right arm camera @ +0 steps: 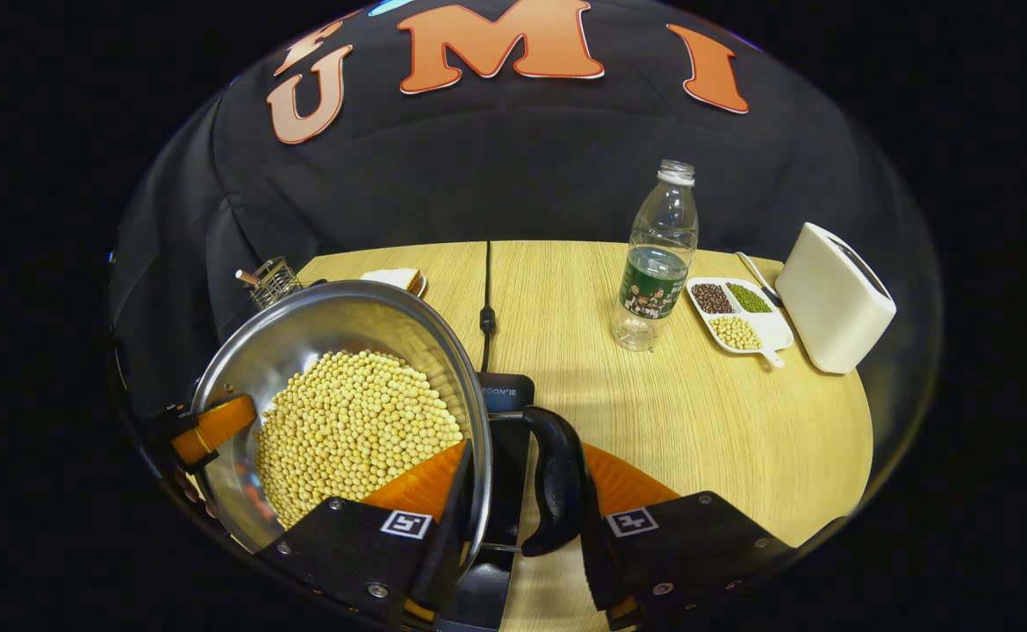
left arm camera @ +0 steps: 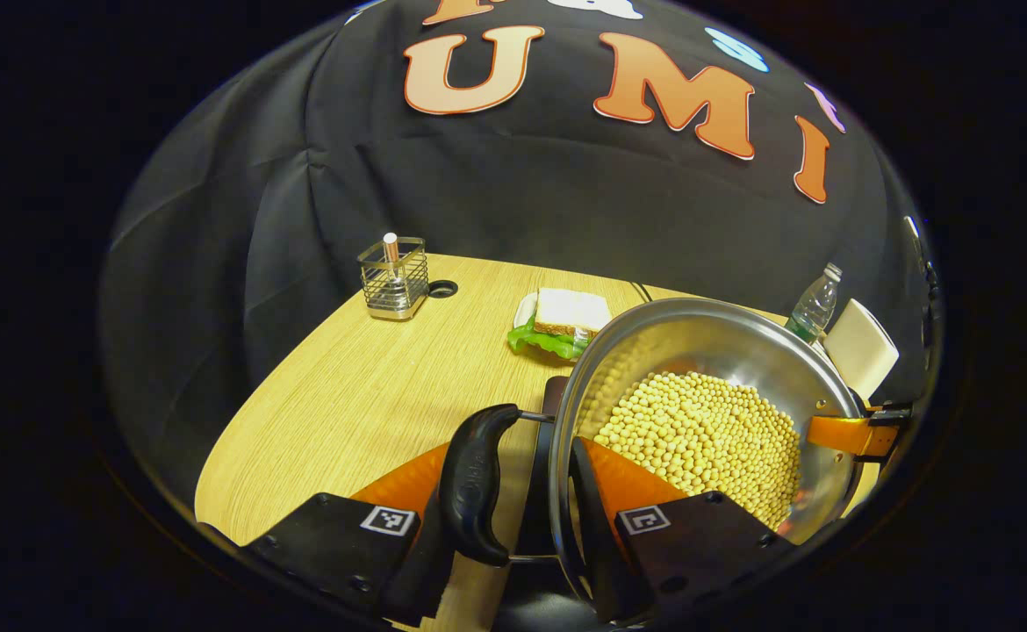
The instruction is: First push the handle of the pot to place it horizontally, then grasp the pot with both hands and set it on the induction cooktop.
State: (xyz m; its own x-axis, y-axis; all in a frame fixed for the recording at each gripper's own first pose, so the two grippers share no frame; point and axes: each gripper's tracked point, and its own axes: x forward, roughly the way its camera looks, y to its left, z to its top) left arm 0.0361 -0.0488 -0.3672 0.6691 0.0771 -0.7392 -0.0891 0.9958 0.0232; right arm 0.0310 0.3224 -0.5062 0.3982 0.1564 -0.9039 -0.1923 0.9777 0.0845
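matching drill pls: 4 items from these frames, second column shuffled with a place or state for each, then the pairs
1. pot
2. water bottle
3. divided dish
4. sandwich

A. sits on green lettuce
B. holds three kinds of beans, beside the toaster
C. filled with yellow beans, a gripper at each side handle
D. stands upright, cap off

Pairs: 1-C, 2-D, 3-B, 4-A

One pot [right arm camera: 338,351], one bottle [right arm camera: 658,263], one toaster [right arm camera: 834,298], one sandwich [left arm camera: 570,314], one wire holder [left arm camera: 393,281], one divided dish [right arm camera: 772,329]
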